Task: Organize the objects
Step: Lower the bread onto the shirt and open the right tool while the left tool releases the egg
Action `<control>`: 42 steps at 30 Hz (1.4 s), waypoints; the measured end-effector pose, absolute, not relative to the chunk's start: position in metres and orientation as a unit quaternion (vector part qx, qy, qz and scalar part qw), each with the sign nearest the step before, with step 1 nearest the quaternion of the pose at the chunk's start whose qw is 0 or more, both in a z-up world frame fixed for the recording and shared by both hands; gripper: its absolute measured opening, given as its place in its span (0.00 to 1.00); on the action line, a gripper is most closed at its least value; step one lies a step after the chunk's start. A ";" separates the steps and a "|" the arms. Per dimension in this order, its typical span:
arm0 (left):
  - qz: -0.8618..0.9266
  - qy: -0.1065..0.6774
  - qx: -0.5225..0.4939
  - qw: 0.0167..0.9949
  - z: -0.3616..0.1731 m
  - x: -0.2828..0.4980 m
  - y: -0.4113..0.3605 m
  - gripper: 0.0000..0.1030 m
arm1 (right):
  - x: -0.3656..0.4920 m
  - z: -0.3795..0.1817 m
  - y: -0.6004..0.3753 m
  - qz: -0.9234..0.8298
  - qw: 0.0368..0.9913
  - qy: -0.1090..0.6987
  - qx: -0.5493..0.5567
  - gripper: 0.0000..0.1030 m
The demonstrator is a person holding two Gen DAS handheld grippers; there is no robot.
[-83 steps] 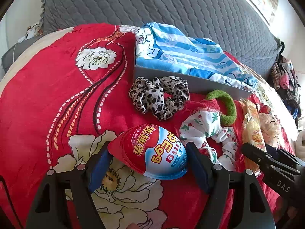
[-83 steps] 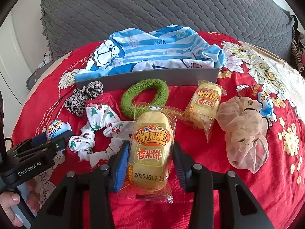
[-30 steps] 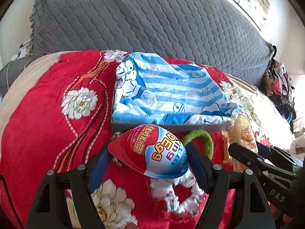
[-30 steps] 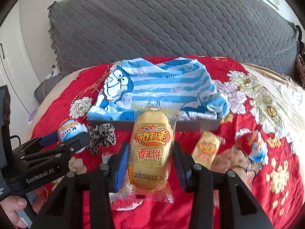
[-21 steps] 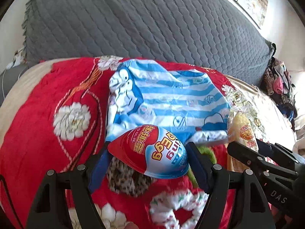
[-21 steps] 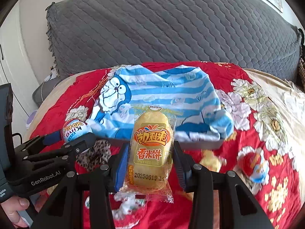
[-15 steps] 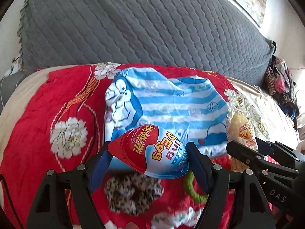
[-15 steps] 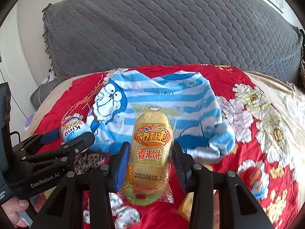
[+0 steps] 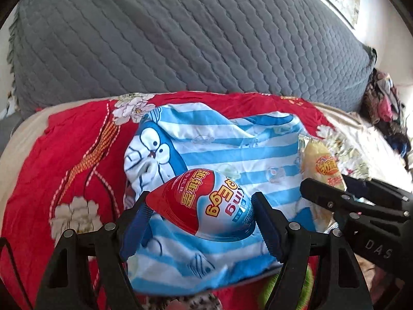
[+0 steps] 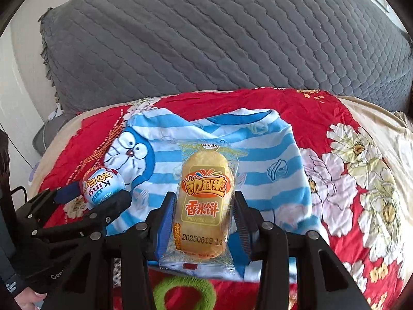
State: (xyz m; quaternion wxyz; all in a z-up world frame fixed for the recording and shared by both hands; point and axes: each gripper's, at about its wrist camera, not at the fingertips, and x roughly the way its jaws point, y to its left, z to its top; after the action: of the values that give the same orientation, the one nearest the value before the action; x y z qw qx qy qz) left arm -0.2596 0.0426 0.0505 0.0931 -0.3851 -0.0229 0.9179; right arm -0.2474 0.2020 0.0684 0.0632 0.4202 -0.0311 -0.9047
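Note:
My left gripper (image 9: 201,214) is shut on a red, white and blue King Egg toy egg (image 9: 204,204) and holds it above the blue striped Doraemon cloth (image 9: 232,149) that lines a box on the bed. My right gripper (image 10: 202,217) is shut on a yellow rice cracker packet (image 10: 204,199) and holds it over the same cloth (image 10: 271,152). The egg also shows in the right wrist view (image 10: 103,186), and the packet in the left wrist view (image 9: 322,165).
A red floral bedspread (image 9: 64,160) covers the bed, with a grey quilted headboard (image 9: 180,38) behind. A green scrunchie (image 10: 184,294) lies at the near edge below the box. A leopard scrunchie (image 9: 185,303) lies near it. Clothes are piled at the far right (image 9: 384,103).
Both grippers have risen and moved forward with their loads, from over the scrunchies to over the striped cloth. The other snacks and scrunchies have dropped out of view below.

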 end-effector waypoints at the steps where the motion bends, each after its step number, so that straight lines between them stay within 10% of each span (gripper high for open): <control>1: 0.918 -0.019 -0.385 0.093 0.049 -0.263 0.043 0.77 | -0.252 0.067 0.203 -0.904 0.064 -0.031 0.422 0.43; 42: 0.907 -0.007 -0.417 0.065 0.005 -0.306 0.047 0.78 | -0.300 0.004 0.210 -0.877 0.064 -0.005 0.476 0.44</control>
State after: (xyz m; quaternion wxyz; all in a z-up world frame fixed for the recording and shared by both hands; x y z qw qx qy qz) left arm -0.3058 0.0468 0.0053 0.0654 -0.4170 -0.0070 0.9065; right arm -0.2997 0.2098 0.0043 0.0645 0.4761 -0.0052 -0.8770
